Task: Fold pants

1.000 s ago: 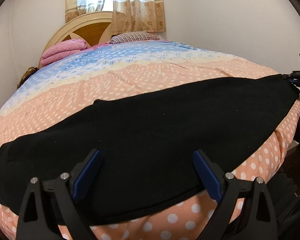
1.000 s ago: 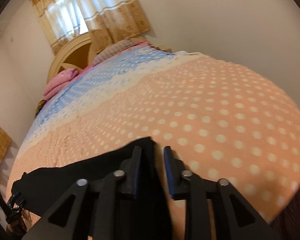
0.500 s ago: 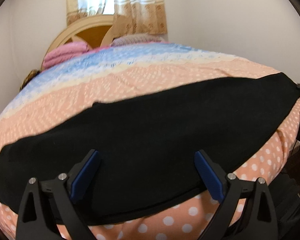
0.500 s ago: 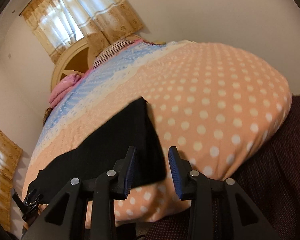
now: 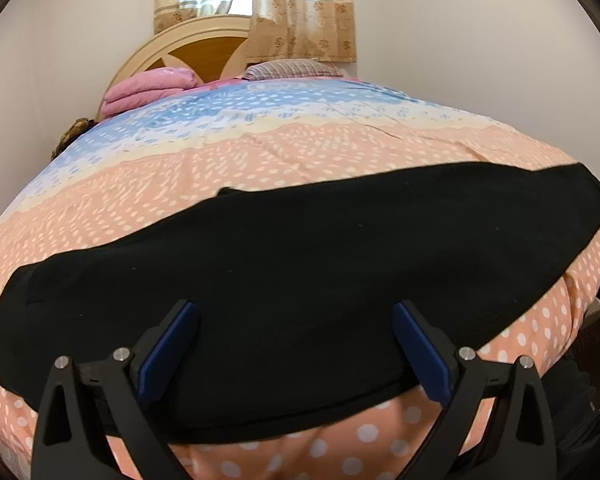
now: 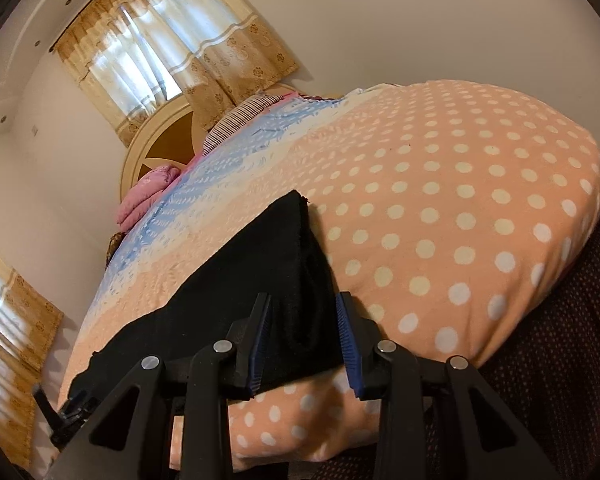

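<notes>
Left hand-held gripper (image 5: 292,344) hung wide apart over the near edge of the black pants (image 5: 300,264), gripping nothing. Those lay stretched flat across the foot of the bed (image 5: 260,160). Right hand-held gripper (image 6: 305,330) sat half-spread around one end, pads not pinching it.

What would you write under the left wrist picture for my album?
Open left tongs hover over black pants spread across the polka-dot bed.
</notes>
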Motion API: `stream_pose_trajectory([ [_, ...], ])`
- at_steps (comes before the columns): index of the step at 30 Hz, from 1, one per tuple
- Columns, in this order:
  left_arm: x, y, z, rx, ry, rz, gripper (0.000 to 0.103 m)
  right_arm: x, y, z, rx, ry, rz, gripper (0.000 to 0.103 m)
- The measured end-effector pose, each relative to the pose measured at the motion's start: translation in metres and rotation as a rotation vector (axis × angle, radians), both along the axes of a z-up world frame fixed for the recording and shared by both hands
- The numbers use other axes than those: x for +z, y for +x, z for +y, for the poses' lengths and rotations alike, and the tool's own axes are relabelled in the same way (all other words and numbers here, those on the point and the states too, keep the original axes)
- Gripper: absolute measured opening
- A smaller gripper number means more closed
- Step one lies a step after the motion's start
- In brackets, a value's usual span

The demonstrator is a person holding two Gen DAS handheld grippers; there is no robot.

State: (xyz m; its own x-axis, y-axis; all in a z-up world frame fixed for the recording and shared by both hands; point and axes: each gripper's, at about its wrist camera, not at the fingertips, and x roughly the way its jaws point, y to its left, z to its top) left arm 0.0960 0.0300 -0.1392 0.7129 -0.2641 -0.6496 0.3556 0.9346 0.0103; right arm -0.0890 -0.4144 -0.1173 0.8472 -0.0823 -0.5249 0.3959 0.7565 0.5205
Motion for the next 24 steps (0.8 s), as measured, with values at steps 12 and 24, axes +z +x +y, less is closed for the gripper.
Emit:
stream_pose_trajectory([
  [12,-0.001,0.008,0.013,0.033,-0.002,0.026,0.100,0.000,0.003,0.014,0.003,-0.089,0.034,0.024],
  [24,0.016,0.035,0.120,0.329,0.053,-0.049,0.100,0.001,-0.001,0.013,0.003,-0.061,0.008,0.013],
])
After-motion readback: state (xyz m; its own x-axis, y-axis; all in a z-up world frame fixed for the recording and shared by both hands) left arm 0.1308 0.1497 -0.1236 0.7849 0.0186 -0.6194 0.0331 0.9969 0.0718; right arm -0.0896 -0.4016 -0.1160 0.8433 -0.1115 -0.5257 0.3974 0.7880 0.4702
